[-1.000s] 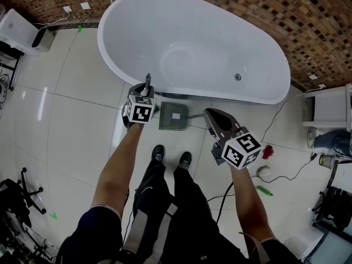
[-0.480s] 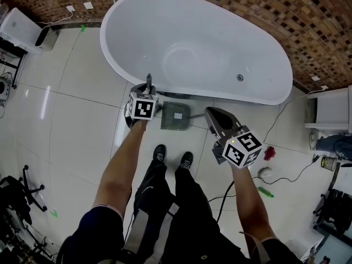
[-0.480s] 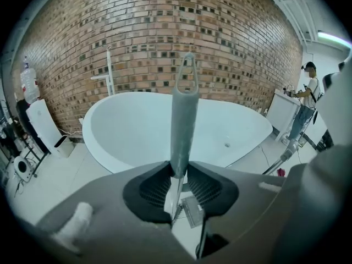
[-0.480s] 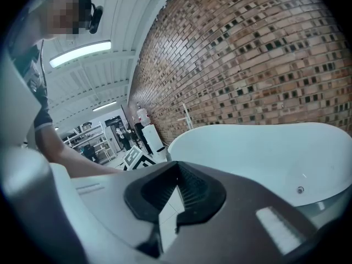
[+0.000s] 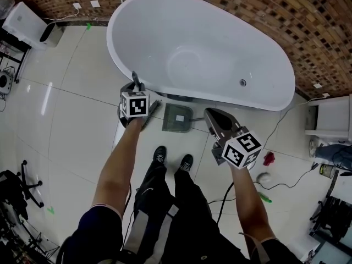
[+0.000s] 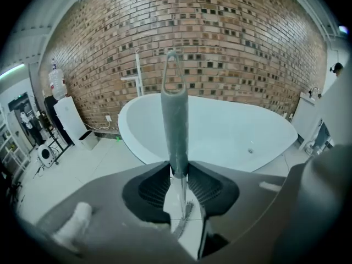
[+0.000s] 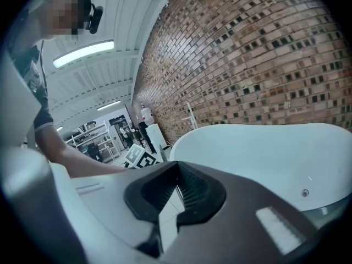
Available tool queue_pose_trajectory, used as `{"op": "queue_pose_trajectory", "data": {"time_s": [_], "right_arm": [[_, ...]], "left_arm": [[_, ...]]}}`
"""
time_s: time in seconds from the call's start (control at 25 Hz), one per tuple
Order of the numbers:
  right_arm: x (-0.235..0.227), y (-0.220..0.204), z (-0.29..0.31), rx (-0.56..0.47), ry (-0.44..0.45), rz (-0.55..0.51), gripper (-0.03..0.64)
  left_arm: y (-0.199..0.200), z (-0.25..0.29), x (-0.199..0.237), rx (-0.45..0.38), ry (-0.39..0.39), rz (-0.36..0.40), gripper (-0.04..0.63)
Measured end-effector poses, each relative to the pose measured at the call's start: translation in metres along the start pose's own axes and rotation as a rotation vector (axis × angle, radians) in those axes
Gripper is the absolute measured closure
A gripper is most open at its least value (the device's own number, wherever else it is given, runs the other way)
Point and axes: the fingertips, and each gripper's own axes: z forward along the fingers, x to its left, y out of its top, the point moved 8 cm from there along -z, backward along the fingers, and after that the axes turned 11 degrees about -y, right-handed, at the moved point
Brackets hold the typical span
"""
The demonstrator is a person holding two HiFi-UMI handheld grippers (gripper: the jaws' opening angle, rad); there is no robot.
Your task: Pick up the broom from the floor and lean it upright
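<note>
The broom's grey handle (image 6: pixel 175 125) stands upright between the jaws of my left gripper (image 6: pixel 176 172), its looped top against the brick wall. The jaws are opening while the pads still touch the handle. From the head view, my left gripper (image 5: pixel 133 88) is just in front of the white bathtub (image 5: pixel 220 37), and the broom's dark bristles (image 5: pixel 152 112) rest on the floor below it. A grey-green dustpan (image 5: pixel 177 117) lies beside the bristles. My right gripper (image 5: pixel 213 116) hangs to the right of the dustpan, shut and holding nothing; in its own view my right gripper (image 7: pixel 175 190) has its jaws together.
The person's shoes (image 5: pixel 159 154) stand just behind the dustpan. A white unit (image 5: pixel 25 23) sits at the far left wall, a white cabinet (image 5: pixel 330 114) at the right. A red object (image 5: pixel 268 158), a green object (image 5: pixel 264 198) and a black cable (image 5: pixel 286 175) lie on the floor at right.
My left gripper has shifted left along the tub's front with the broom handle in it, and the bristles now show beside it. The right gripper has stayed put.
</note>
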Motion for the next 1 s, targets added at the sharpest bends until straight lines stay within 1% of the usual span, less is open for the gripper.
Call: {"op": "queue_pose_trajectory", "data": {"time_s": [0.12,0.24,0.36,0.44,0.56,1.0], "right_arm": [[0.000,0.000,0.001,0.006,-0.002,-0.004,0.617],[0.000,0.001,0.002,0.009,-0.007,-0.005,0.617],[0.001,0.002,0.003,0.007,-0.007,-0.006,0.617],[0.001,0.002,0.004,0.006,-0.007,-0.006,0.617],[0.000,0.002,0.005,0.005,-0.008,-0.003,0.617],[0.005,0.003,0.009,0.006,0.002,-0.007,0.617]], "left_arm": [[0.002,0.002,0.008,-0.010,0.018,0.018,0.486],[0.004,0.005,0.008,-0.021,0.002,0.050,0.484],[0.003,0.007,0.007,-0.029,-0.015,0.067,0.482],[0.003,0.007,0.005,-0.031,-0.022,0.071,0.453],[0.002,0.007,0.005,-0.029,-0.031,0.078,0.430],[-0.009,0.002,-0.001,-0.021,-0.059,0.082,0.426]]}}
